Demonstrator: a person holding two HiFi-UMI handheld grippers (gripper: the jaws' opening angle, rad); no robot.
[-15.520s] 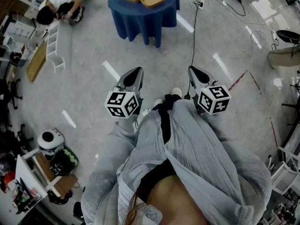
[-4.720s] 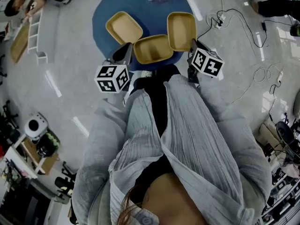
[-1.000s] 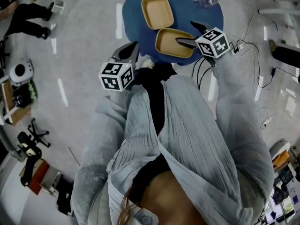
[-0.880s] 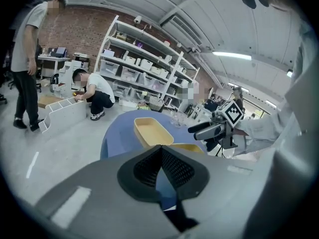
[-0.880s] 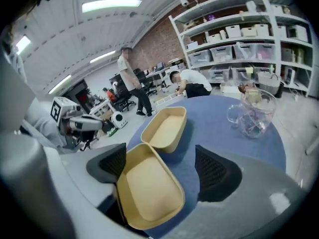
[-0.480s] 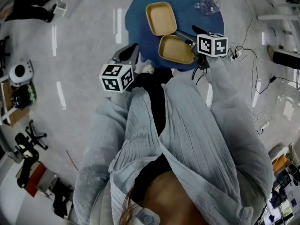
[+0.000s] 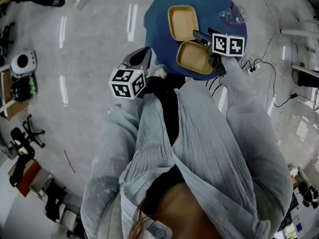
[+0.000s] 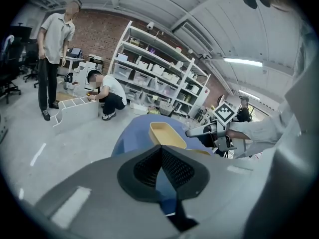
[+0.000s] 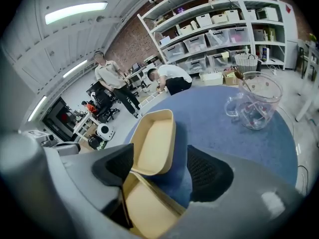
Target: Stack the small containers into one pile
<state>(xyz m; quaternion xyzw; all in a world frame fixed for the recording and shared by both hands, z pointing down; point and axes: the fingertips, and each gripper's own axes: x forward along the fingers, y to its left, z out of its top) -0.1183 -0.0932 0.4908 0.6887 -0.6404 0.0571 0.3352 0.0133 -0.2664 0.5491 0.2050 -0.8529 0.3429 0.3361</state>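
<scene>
**Blue-cloth table: right jaws round the far container, left shut and off to the side**

Round table (image 7: 157,19) under a blue cloth, with grey glossy floor all round. Cables (image 7: 259,66) trail on the floor to its right. Background is a workshop: brick wall, white shelving (image 9: 219,24) loaded with bins, one person standing (image 8: 52,44), another crouching (image 8: 107,96) by a white rack.

Two tan containers sit on the cloth, end to end and both open side up. The far container (image 7: 183,22) is toward the back, and the near container (image 7: 195,58) is at the edge closest to the operator. In the right gripper view the far one's near end overlaps the near one's rim. Can't tell whether it rests on that rim or only sits just beside it.

Right gripper (image 7: 199,36) comes in from the right, over the junction of the two. Its jaws are spread and have just been closing, with the far container's near end between them. One pad is right at the container's side wall. The other is clear of it, with blue cloth visible in the gap, so there's no pinch.

Left gripper (image 8: 161,151) is off the table's near-left edge, over the floor. Its jaws are pressed together with nothing between them, and it points toward the table.

A glass jug (image 9: 254,101) stands upright at the table's far right, well apart from both containers.
</scene>
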